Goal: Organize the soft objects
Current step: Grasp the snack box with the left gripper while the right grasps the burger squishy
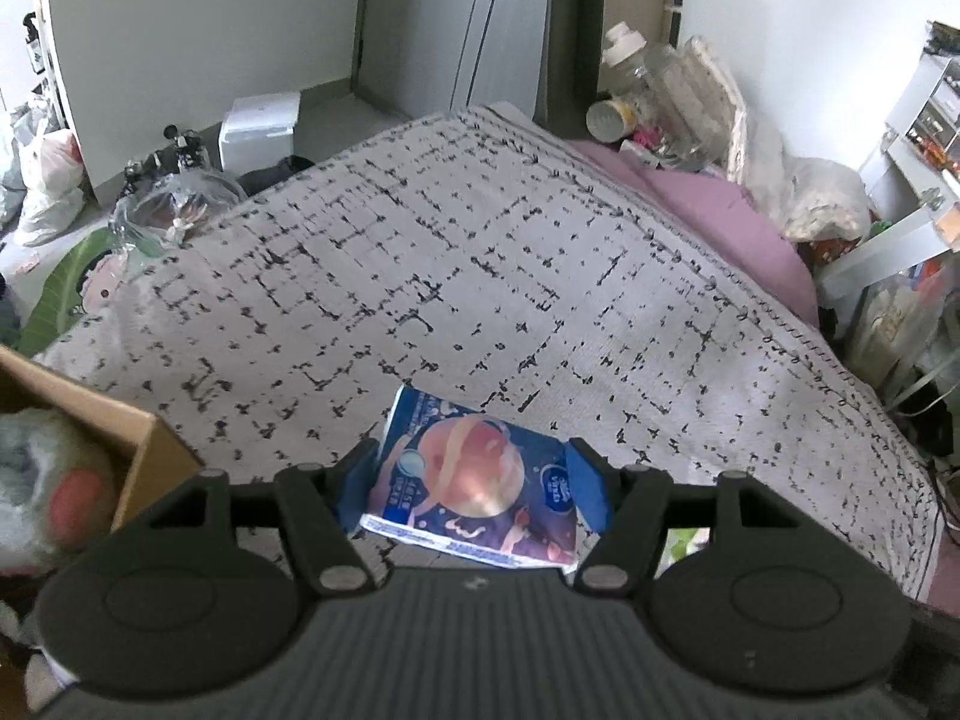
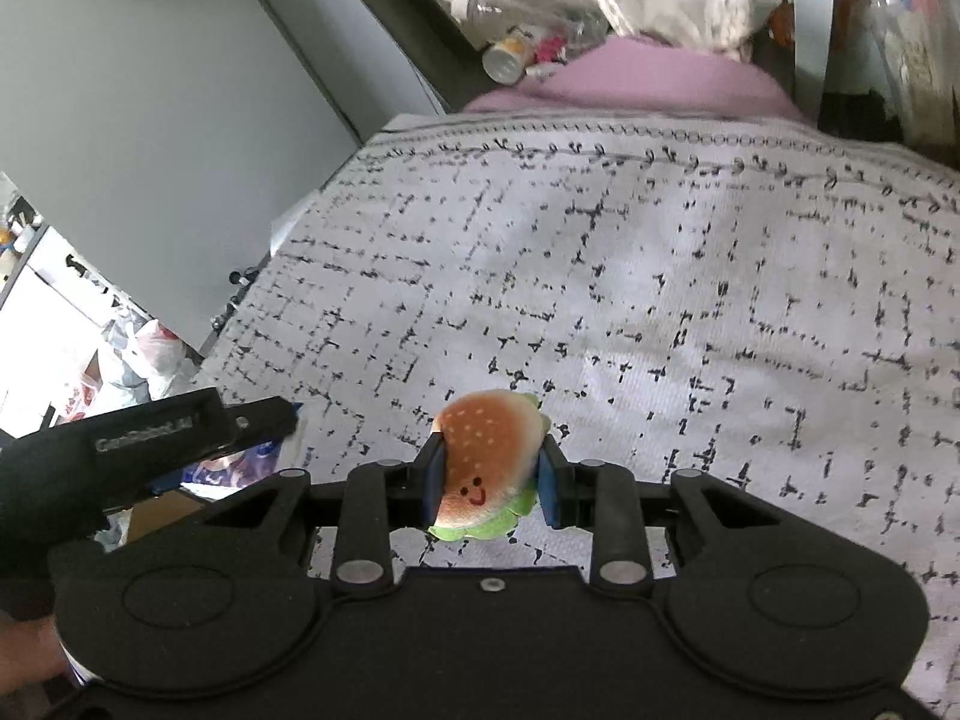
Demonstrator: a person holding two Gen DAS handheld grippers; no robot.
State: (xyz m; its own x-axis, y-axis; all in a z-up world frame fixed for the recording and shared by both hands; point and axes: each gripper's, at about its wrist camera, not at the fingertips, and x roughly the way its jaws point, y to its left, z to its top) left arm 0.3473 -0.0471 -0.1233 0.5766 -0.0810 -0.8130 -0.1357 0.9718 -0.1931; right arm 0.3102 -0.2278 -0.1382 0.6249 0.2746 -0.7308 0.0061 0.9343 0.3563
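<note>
My left gripper (image 1: 474, 483) is shut on a blue tissue pack (image 1: 474, 480) printed with a peach, held over the patterned blanket (image 1: 480, 276). A cardboard box (image 1: 144, 444) stands at the left with a plush toy (image 1: 48, 480) inside. My right gripper (image 2: 489, 477) is shut on a small hamburger plush (image 2: 489, 462) with a smiling face, held above the blanket (image 2: 660, 300). The left gripper (image 2: 198, 426) shows at the left of the right wrist view, with the tissue pack (image 2: 240, 459) partly hidden under it.
A pink sheet (image 1: 720, 210) lies beyond the blanket. Bottles and bags (image 1: 672, 102) clutter the far corner. A white box (image 1: 261, 126) and plastic bags (image 1: 48, 180) sit on the floor at the left. Shelving (image 1: 924, 138) stands at the right.
</note>
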